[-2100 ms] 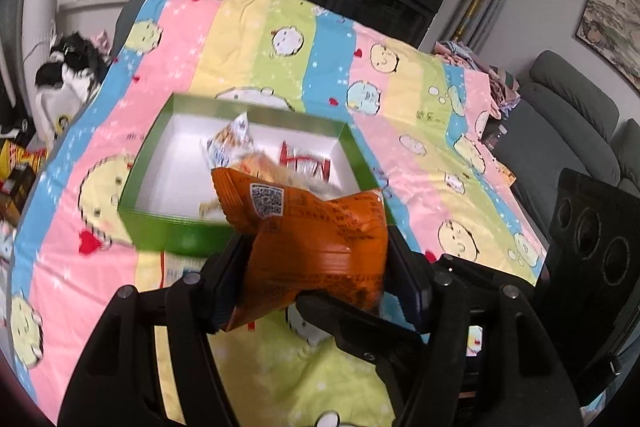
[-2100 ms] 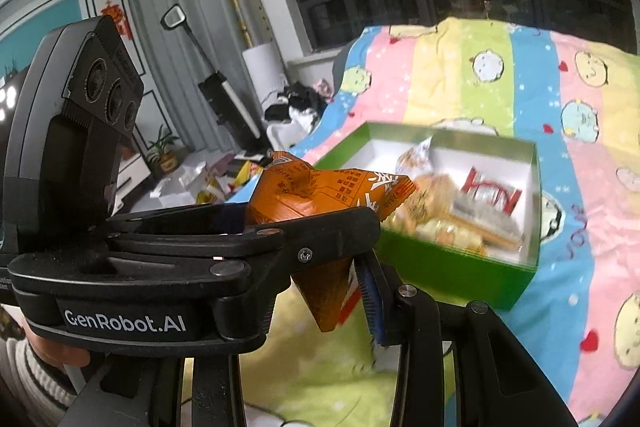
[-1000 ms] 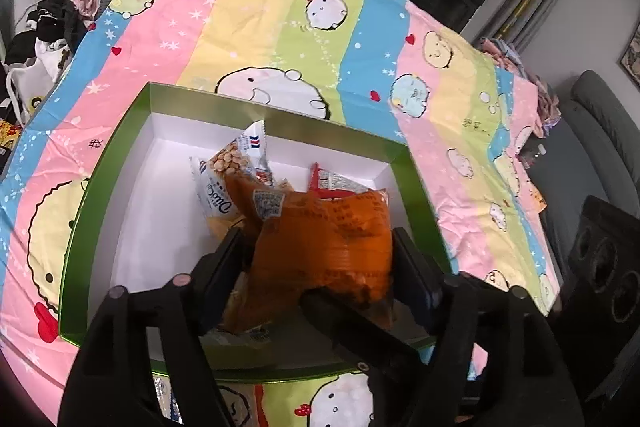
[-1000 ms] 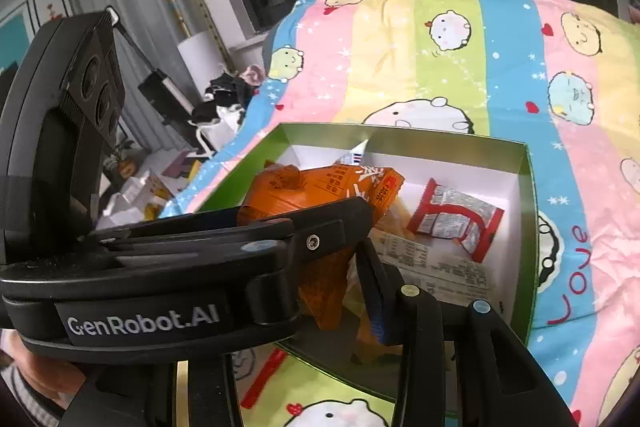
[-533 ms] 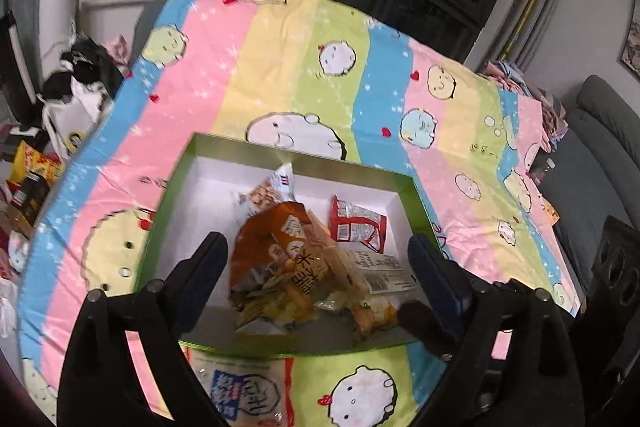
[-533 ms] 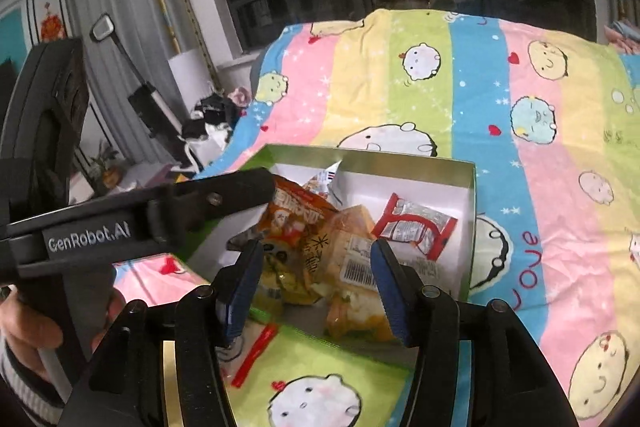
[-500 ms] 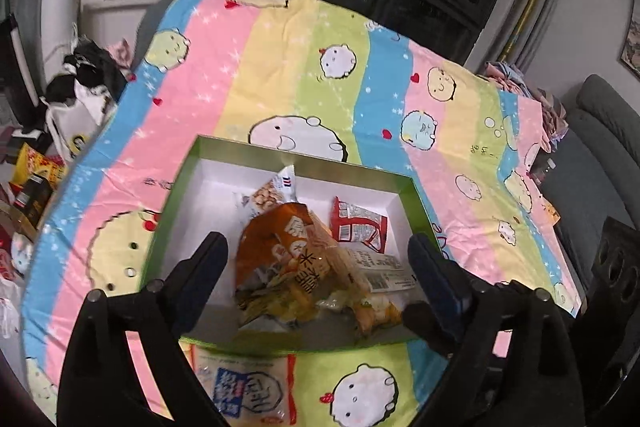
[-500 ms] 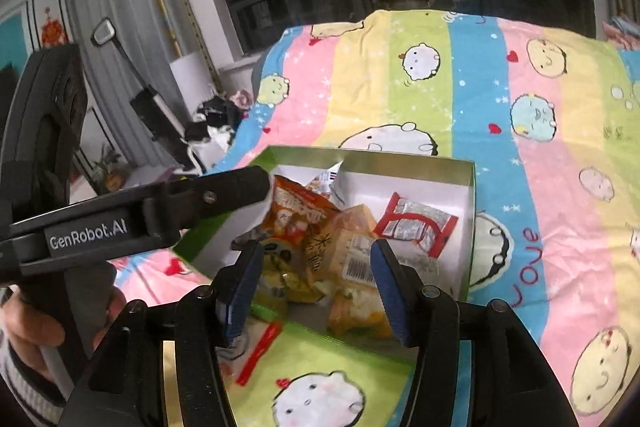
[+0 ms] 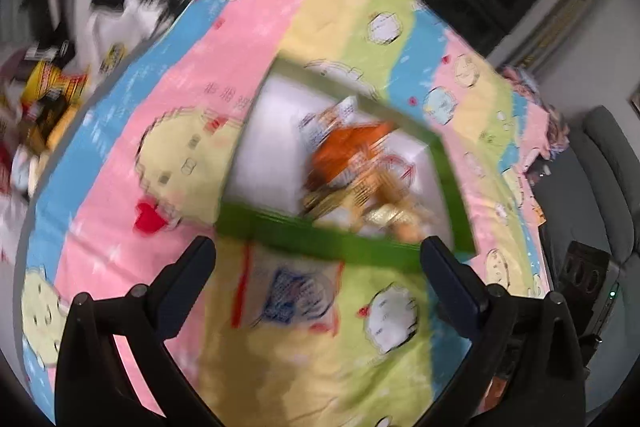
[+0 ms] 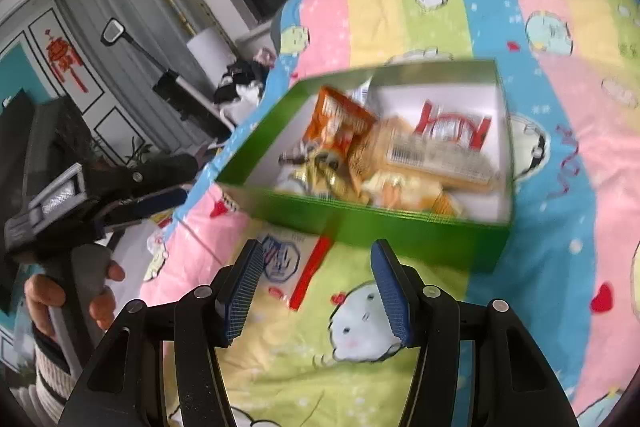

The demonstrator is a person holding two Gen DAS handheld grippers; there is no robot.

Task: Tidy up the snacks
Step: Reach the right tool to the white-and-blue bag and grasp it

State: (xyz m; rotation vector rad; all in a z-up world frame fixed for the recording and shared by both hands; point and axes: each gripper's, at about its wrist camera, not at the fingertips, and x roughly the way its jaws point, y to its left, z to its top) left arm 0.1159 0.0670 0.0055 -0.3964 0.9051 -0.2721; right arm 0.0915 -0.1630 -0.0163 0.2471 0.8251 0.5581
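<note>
A green box (image 9: 320,237) (image 10: 400,227) with a white inside lies on a striped cartoon blanket and holds several snack packs. An orange pack (image 9: 348,143) (image 10: 336,123) lies on top of them. A white snack pack with blue print and a red edge (image 9: 288,291) (image 10: 288,259) lies flat on the blanket in front of the box. My left gripper (image 9: 318,261) is open and empty, above that white pack. My right gripper (image 10: 318,277) is open and empty, just right of the white pack. The left gripper also shows at the left of the right wrist view (image 10: 120,195).
The blanket (image 9: 180,131) (image 10: 560,235) covers the whole surface and drops off at the left edge. Clutter lies on the floor to the left (image 9: 52,95). A grey sofa (image 9: 600,155) and a black speaker (image 9: 588,275) stand to the right.
The left gripper let go of the orange pack into the box, opened wide and pulled back. Both views have swung down towards the white pack in front of the box; both are blurred by motion.
</note>
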